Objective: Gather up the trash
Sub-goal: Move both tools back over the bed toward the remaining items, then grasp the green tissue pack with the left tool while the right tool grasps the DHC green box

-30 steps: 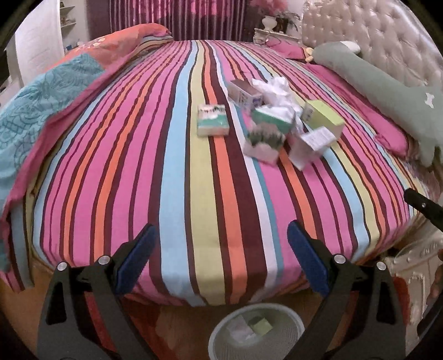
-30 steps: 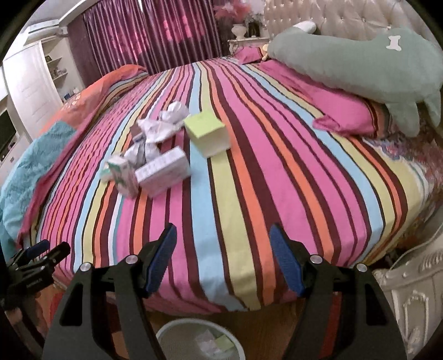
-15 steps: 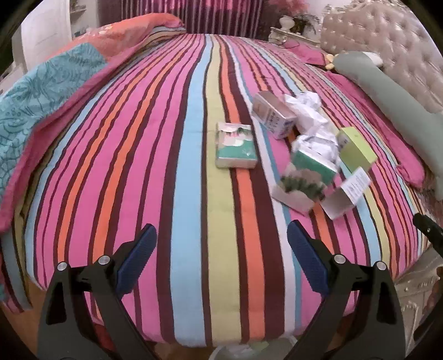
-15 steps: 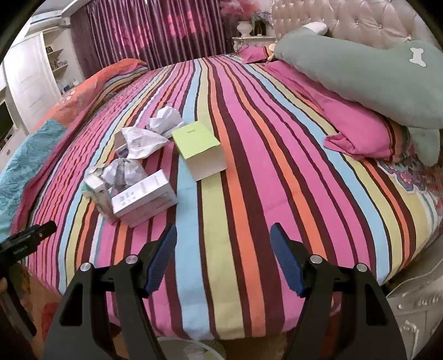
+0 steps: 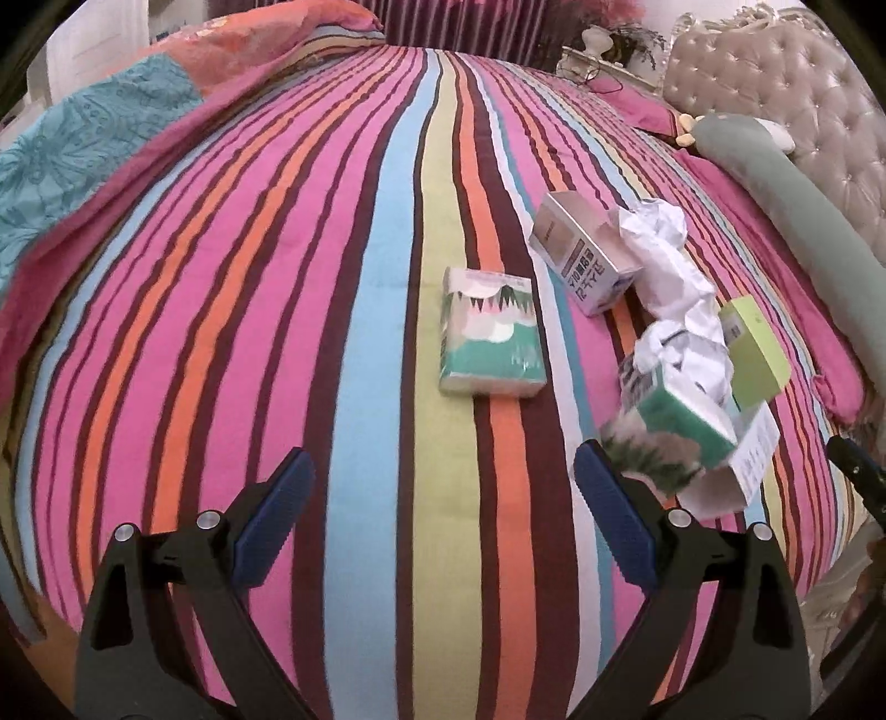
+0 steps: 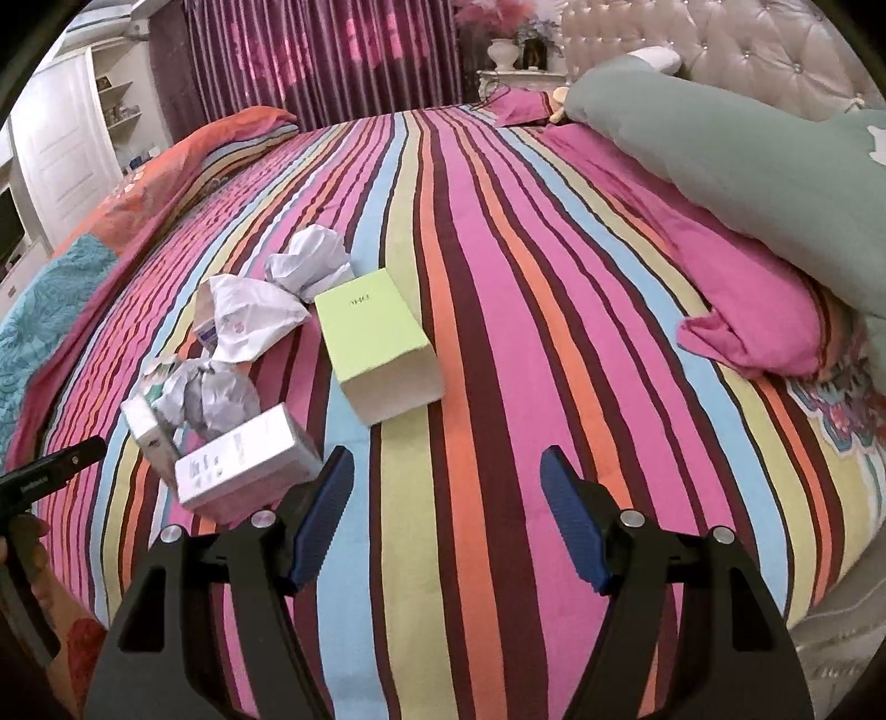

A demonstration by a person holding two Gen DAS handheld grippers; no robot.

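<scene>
Left gripper (image 5: pixel 443 520): jaws wide apart, nothing between them, above the striped bedspread (image 5: pixel 232 332). Right gripper (image 6: pixel 447 520): jaws apart, empty too. Trash scattered mid-bed: tissue pack (image 5: pixel 490 332) flat and alone straight ahead of the left gripper; open white carton (image 5: pixel 581 260), crumpled paper (image 5: pixel 673 277), green box (image 5: pixel 753 354) and a torn green-and-white carton (image 5: pixel 681 432) crowded together to its right. White box (image 6: pixel 246 462) just beside the right gripper's left finger. Long green pillow (image 6: pixel 747 166) and pink pillow (image 6: pixel 747 327) along the tufted headboard (image 6: pixel 720 44).
</scene>
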